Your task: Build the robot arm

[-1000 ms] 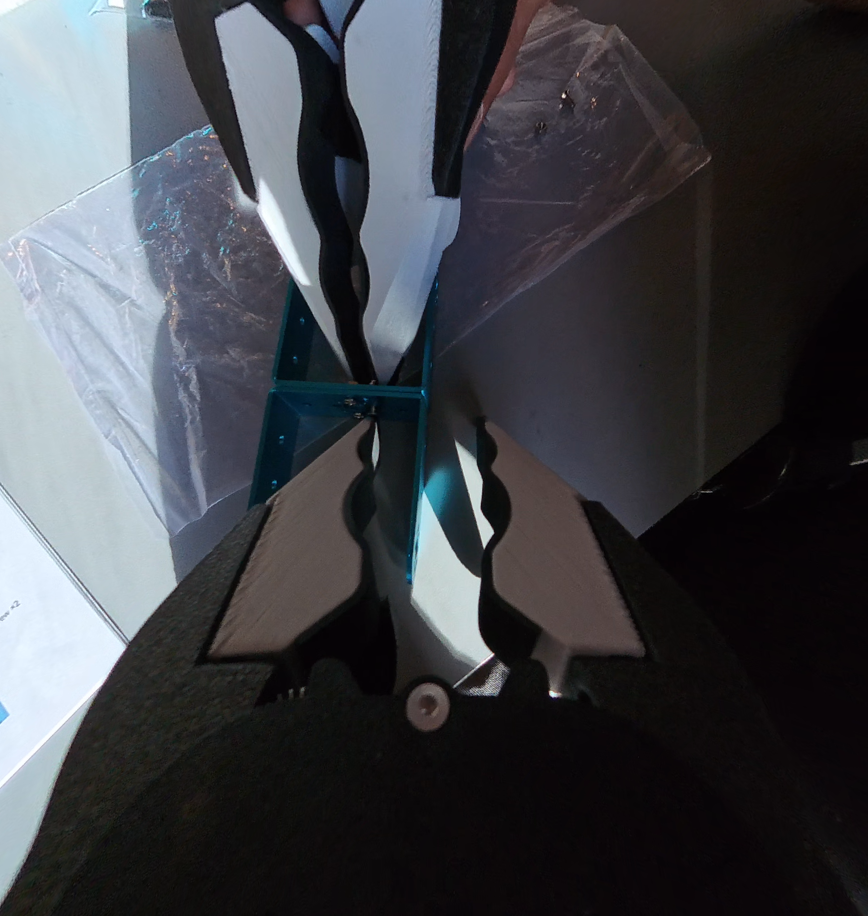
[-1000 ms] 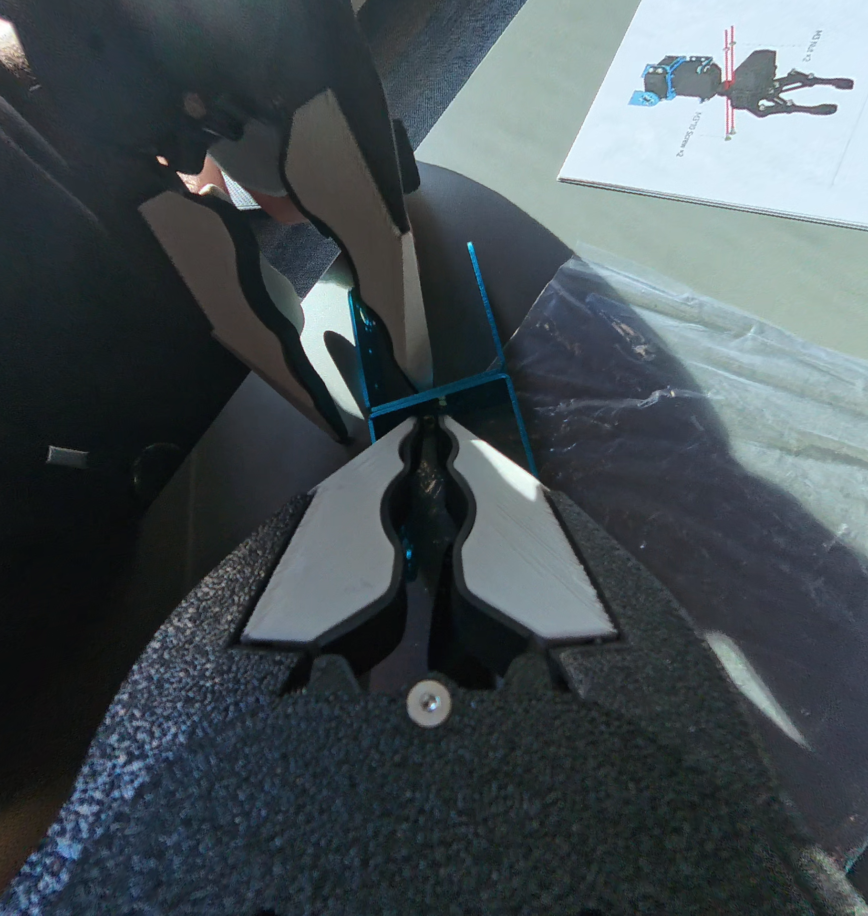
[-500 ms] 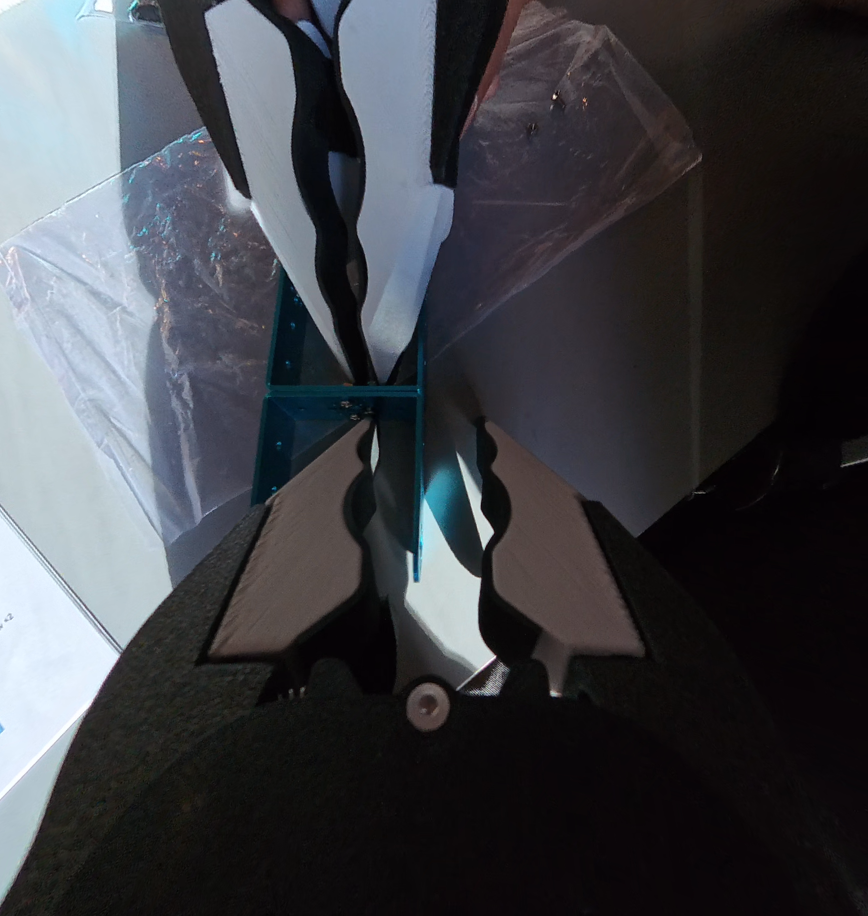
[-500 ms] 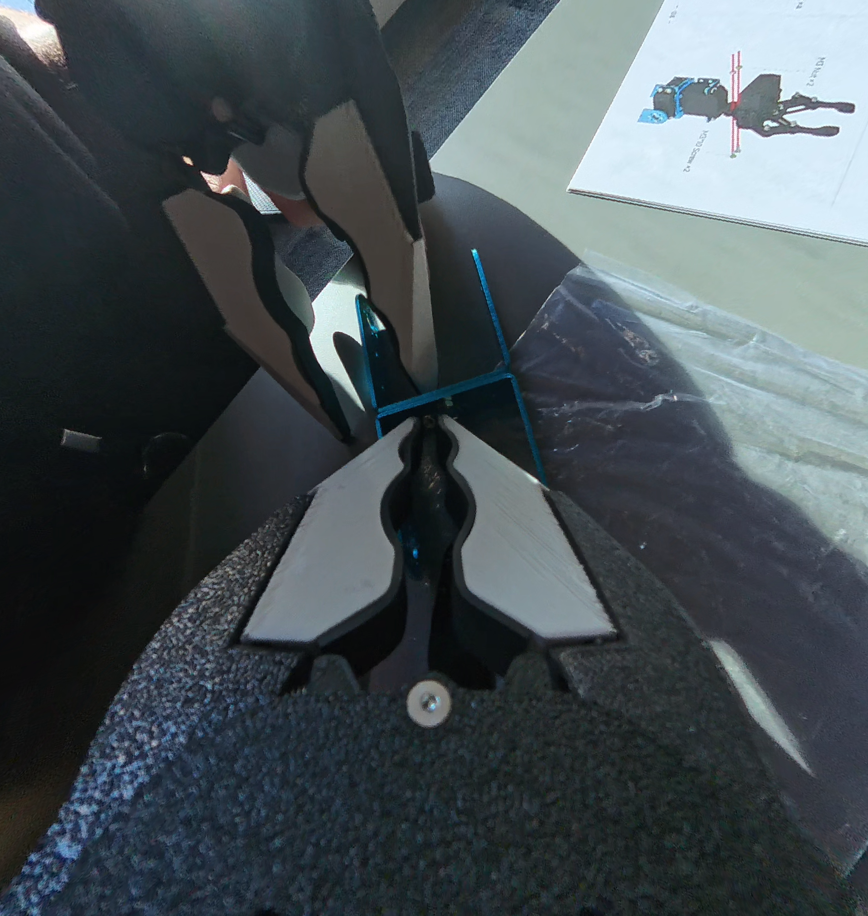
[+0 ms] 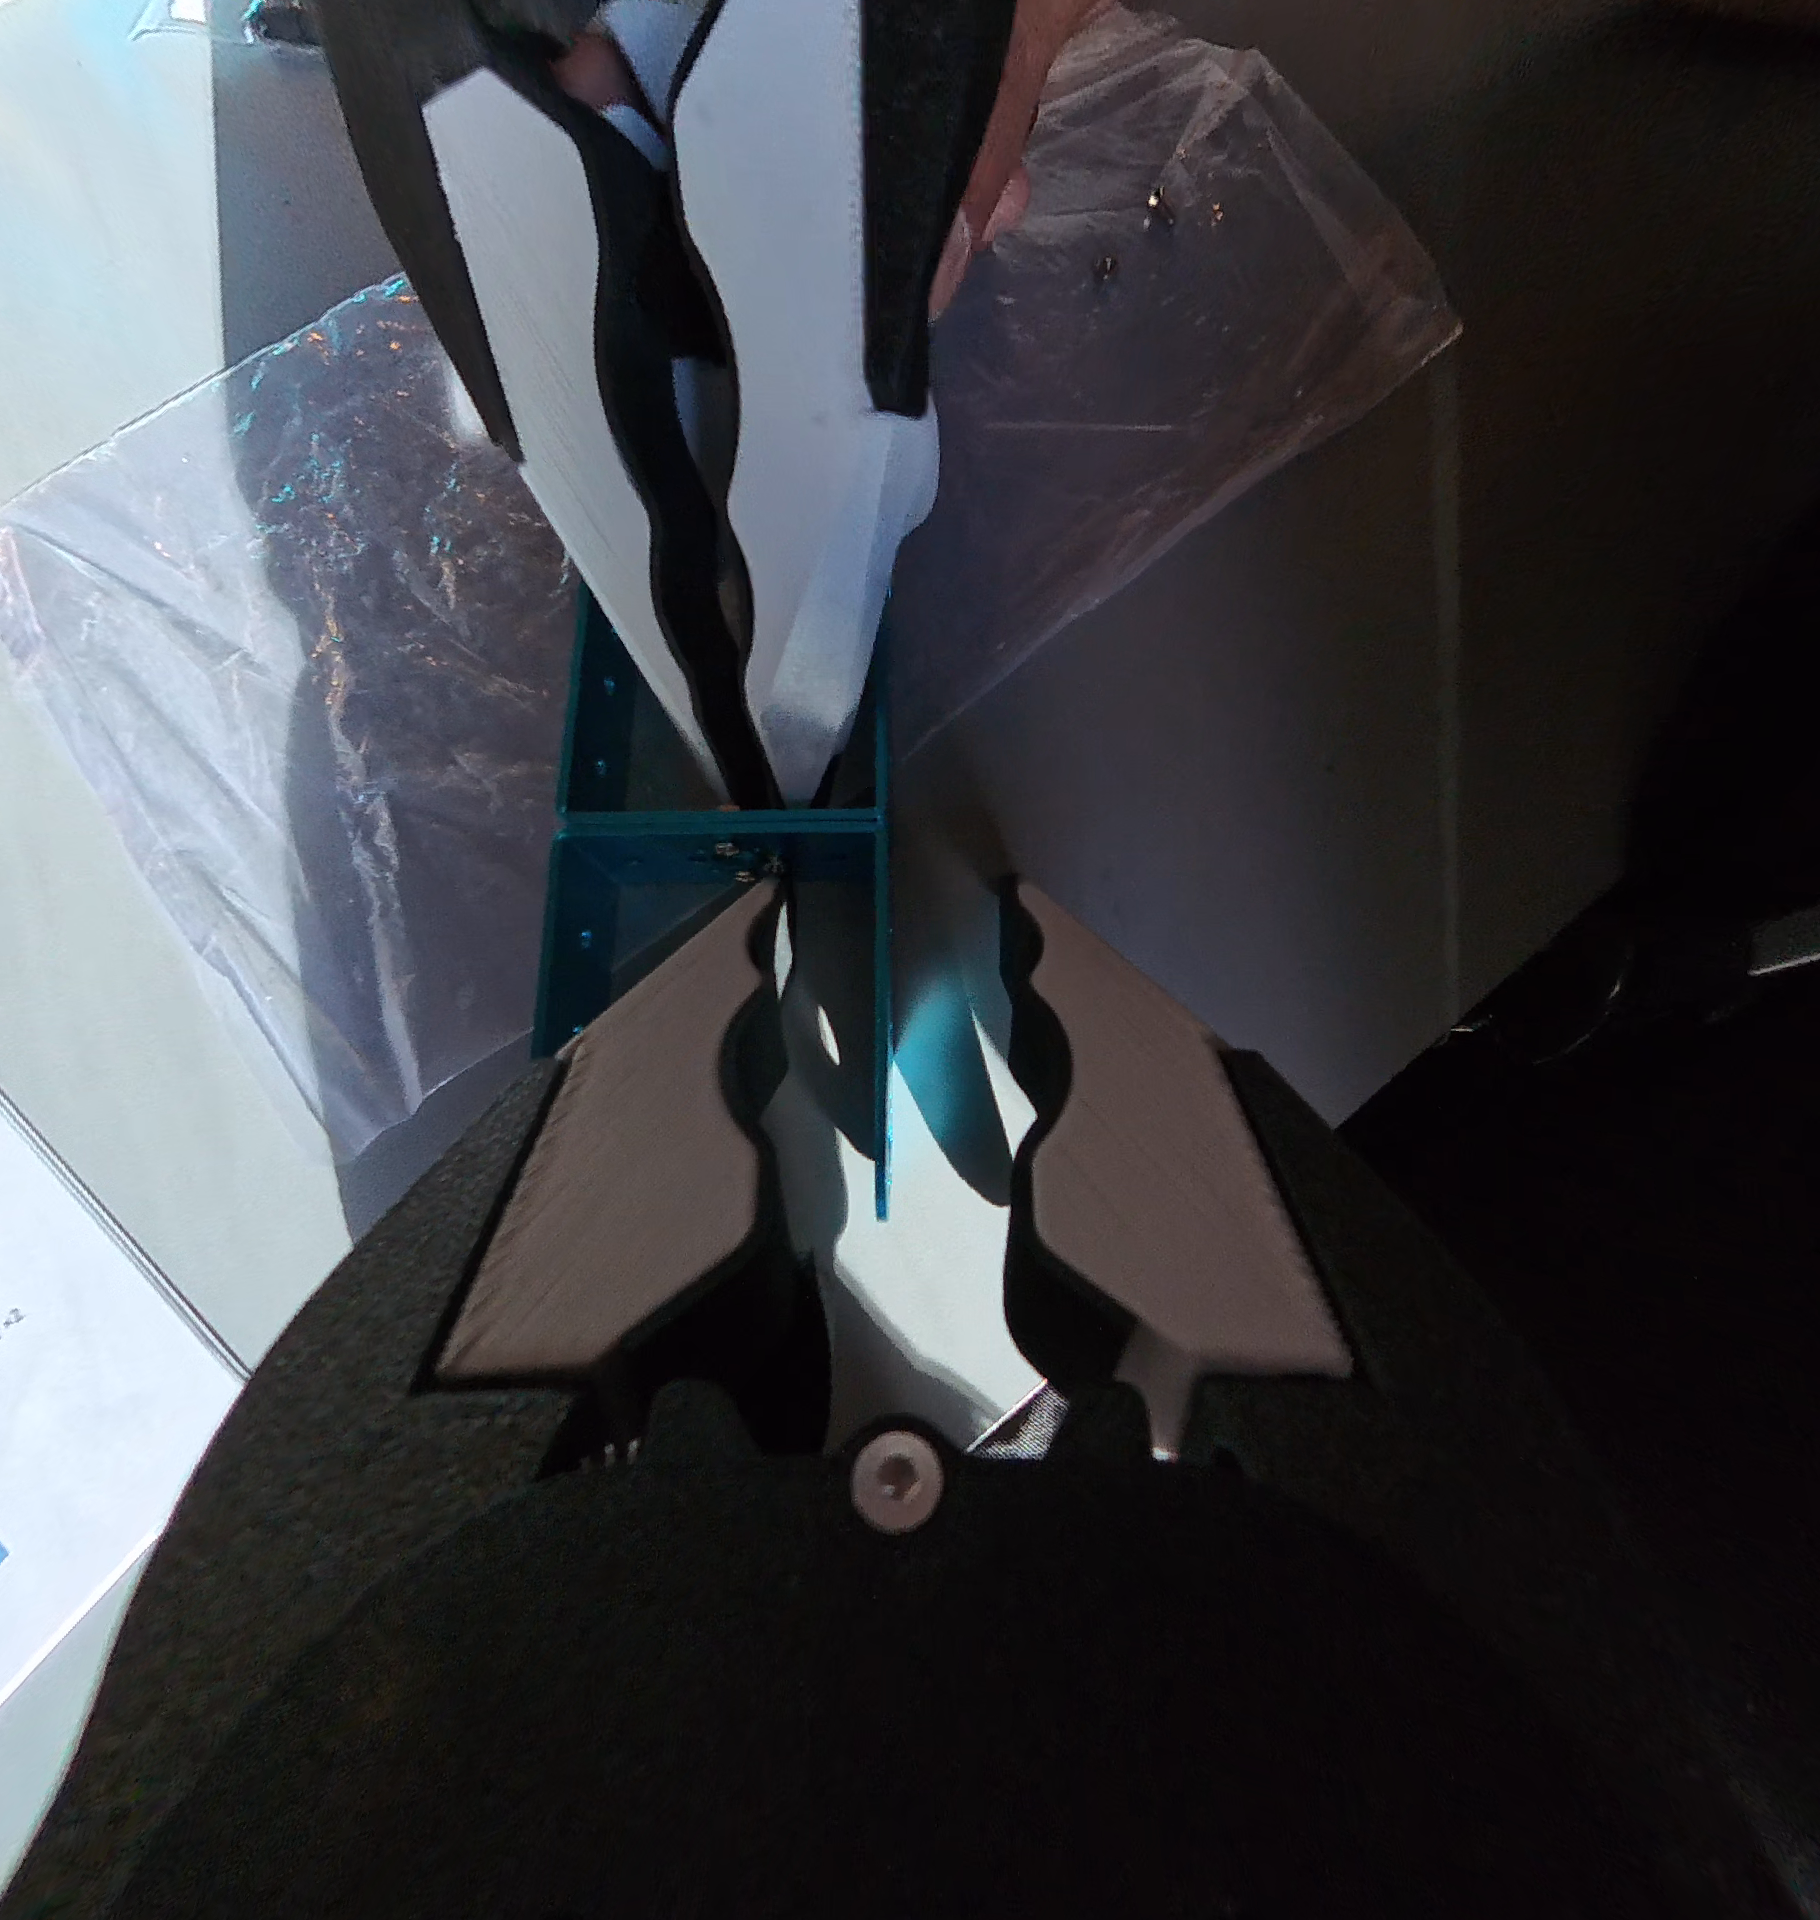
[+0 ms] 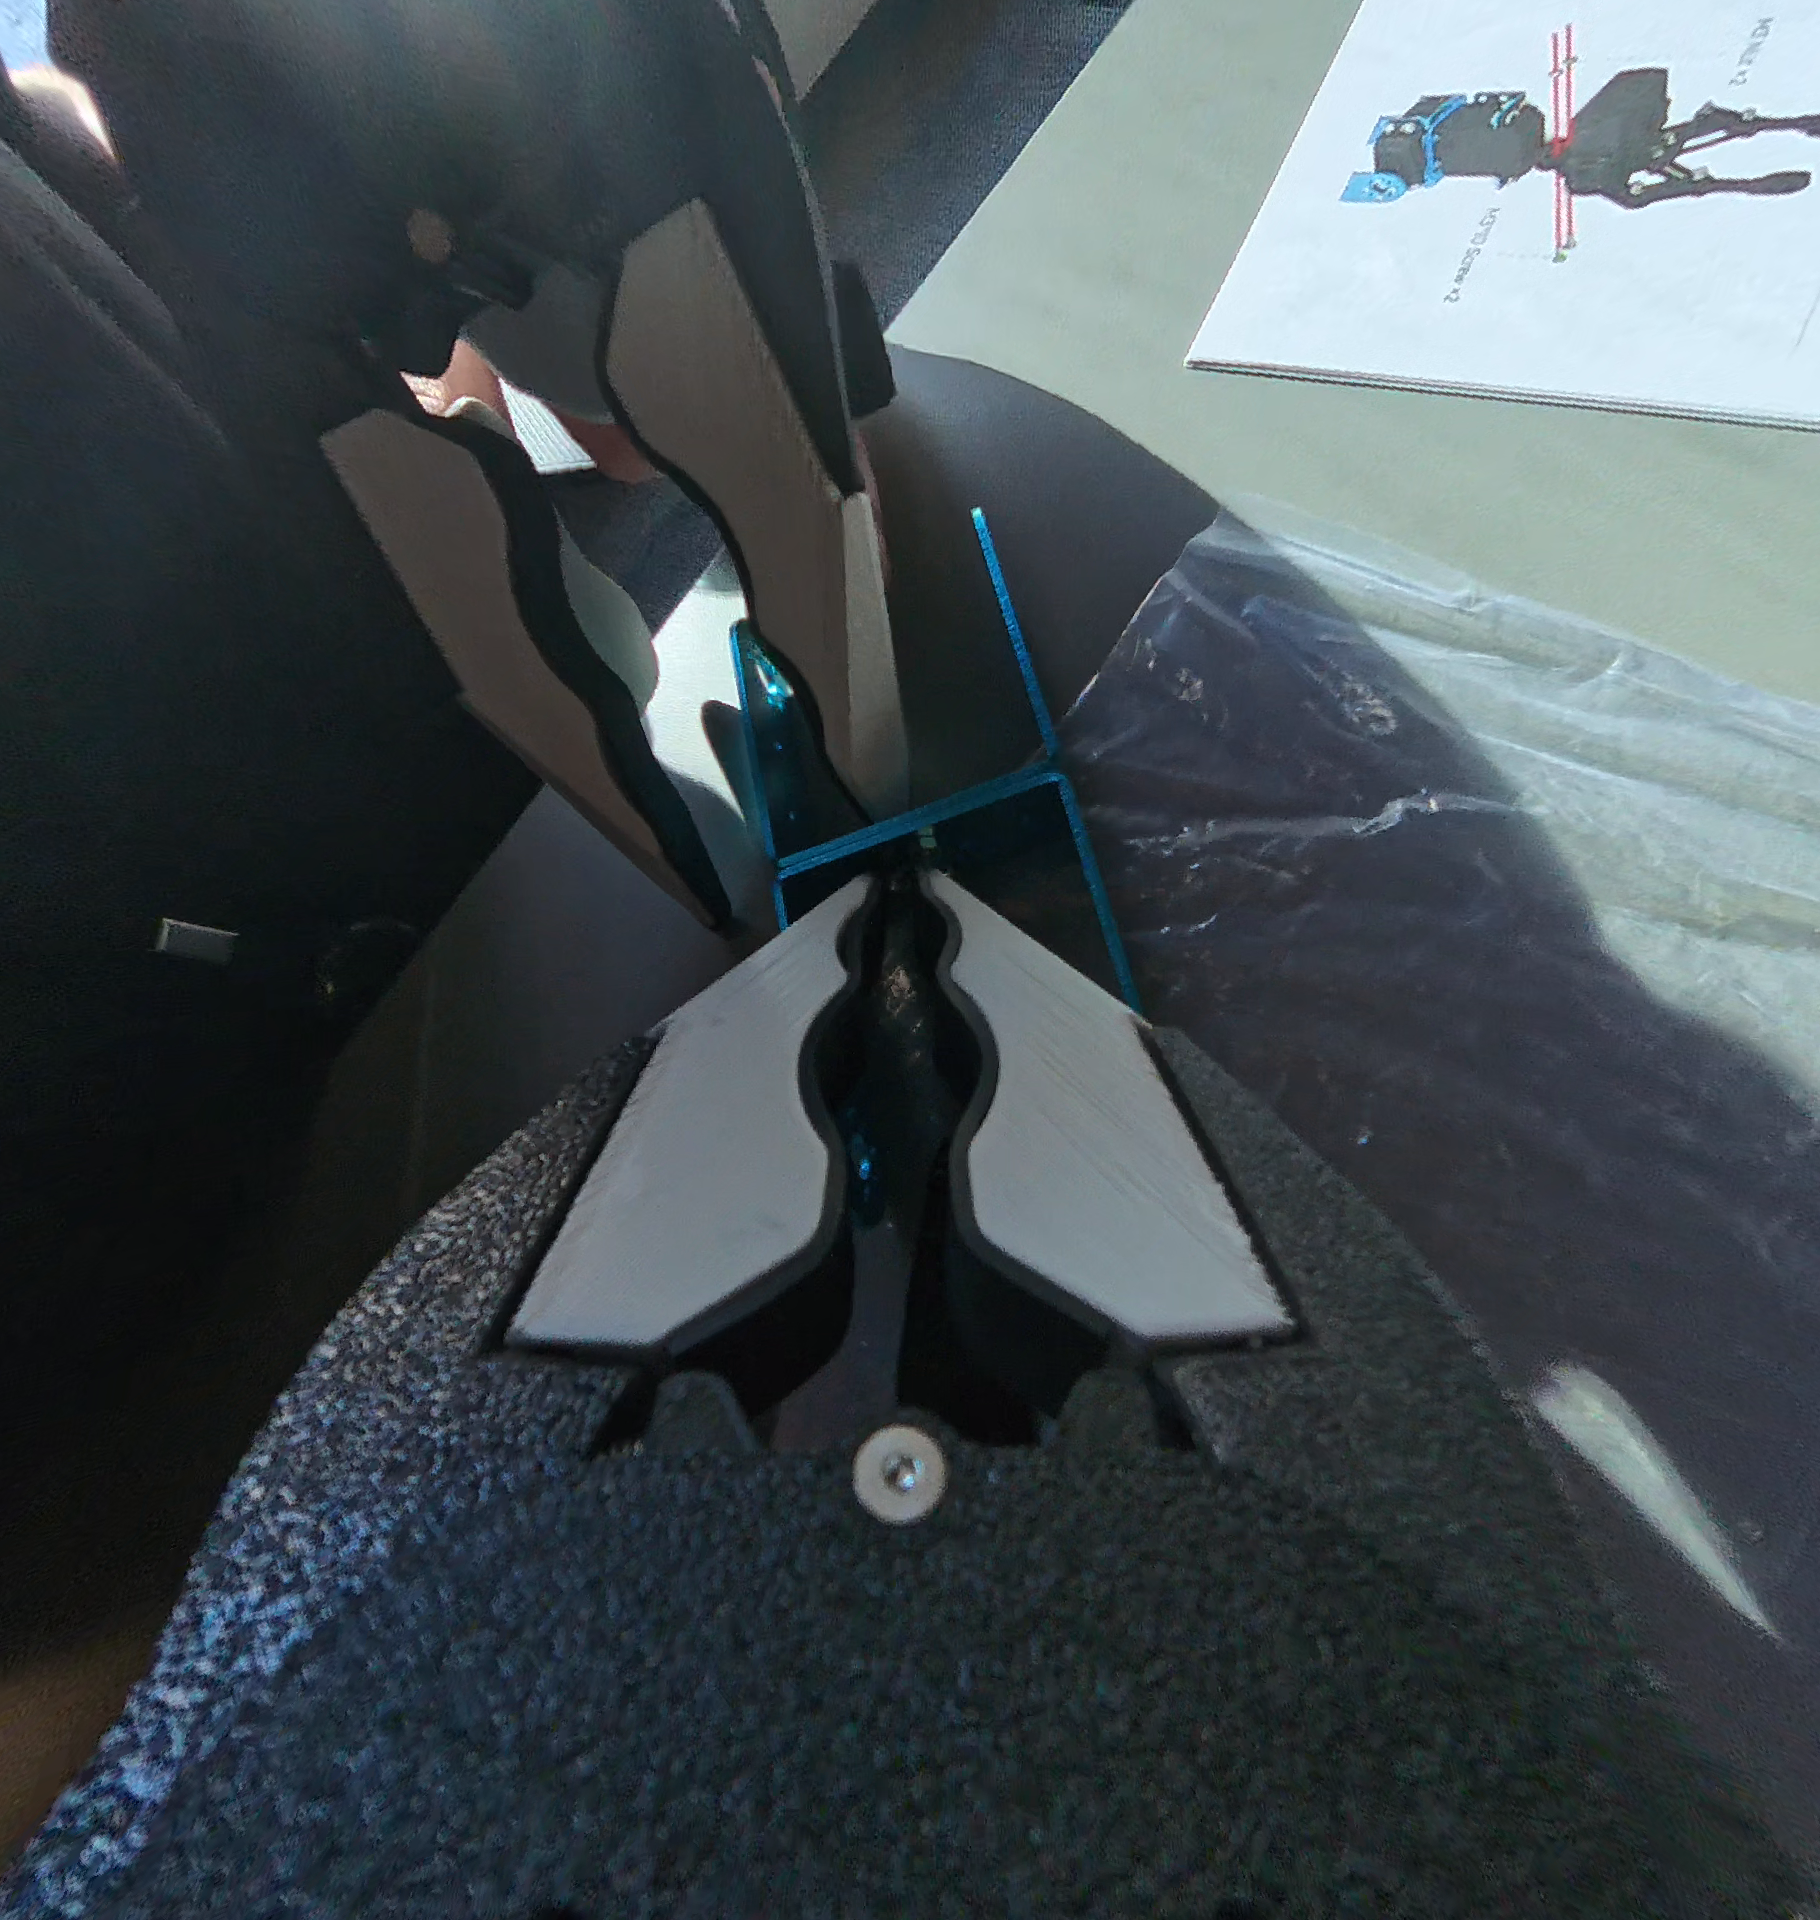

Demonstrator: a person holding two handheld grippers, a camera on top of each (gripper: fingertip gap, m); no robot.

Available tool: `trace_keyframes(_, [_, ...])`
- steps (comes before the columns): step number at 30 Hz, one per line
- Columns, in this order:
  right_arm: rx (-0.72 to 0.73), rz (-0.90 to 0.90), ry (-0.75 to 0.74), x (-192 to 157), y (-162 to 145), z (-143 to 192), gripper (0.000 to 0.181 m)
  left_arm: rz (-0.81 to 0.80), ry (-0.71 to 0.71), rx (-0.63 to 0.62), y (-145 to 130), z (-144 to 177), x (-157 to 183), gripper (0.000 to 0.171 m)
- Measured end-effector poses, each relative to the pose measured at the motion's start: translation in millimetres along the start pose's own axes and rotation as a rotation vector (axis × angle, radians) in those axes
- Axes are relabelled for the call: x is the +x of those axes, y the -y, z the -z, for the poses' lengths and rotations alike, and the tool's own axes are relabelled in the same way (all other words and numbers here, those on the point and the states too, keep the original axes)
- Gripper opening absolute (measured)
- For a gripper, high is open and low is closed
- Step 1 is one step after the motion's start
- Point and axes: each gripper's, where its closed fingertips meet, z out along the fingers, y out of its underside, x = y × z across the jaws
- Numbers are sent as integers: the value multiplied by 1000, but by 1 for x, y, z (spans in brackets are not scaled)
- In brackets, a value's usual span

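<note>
A blue metal bracket [image 5: 719, 847], H-shaped with two side walls and a cross plate, stands on the grey table [image 5: 1197, 779]. My left gripper [image 5: 890, 899] is open, and the bracket's right side wall [image 5: 878, 1039] stands between its fingers. My right gripper [image 6: 898, 883] is shut, its tips against the cross plate [image 6: 989, 810] by some tiny screws. I cannot tell whether it pinches anything. In the left wrist view the right gripper [image 5: 766, 795] comes down from above. In the right wrist view the left gripper [image 6: 802, 850] straddles the far wall [image 6: 771, 717].
A crumpled clear plastic bag [image 5: 262, 675] lies under and beside the bracket and also shows in the right wrist view [image 6: 1508, 831]; a few small screws [image 5: 1155, 208] lie in it. A printed instruction sheet [image 6: 1560, 208] lies on the table. The table edge [image 5: 1446, 935] drops off close by. Less than 4 cm separates the two grippers' tips.
Almost nothing. Both grippers and the bracket shift slightly over the table. The left stays open and the right stays shut.
</note>
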Motion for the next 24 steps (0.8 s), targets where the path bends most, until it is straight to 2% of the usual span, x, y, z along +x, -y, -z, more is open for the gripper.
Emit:
trace_keyframes(14, [42, -244, 177, -2, 0, 0, 4, -27, -26, -31, 0, 0, 1, 38])
trace_keyframes(24, [57, -283, 169, -1, 0, 0, 3, -45, -30, -40, 0, 0, 1, 37])
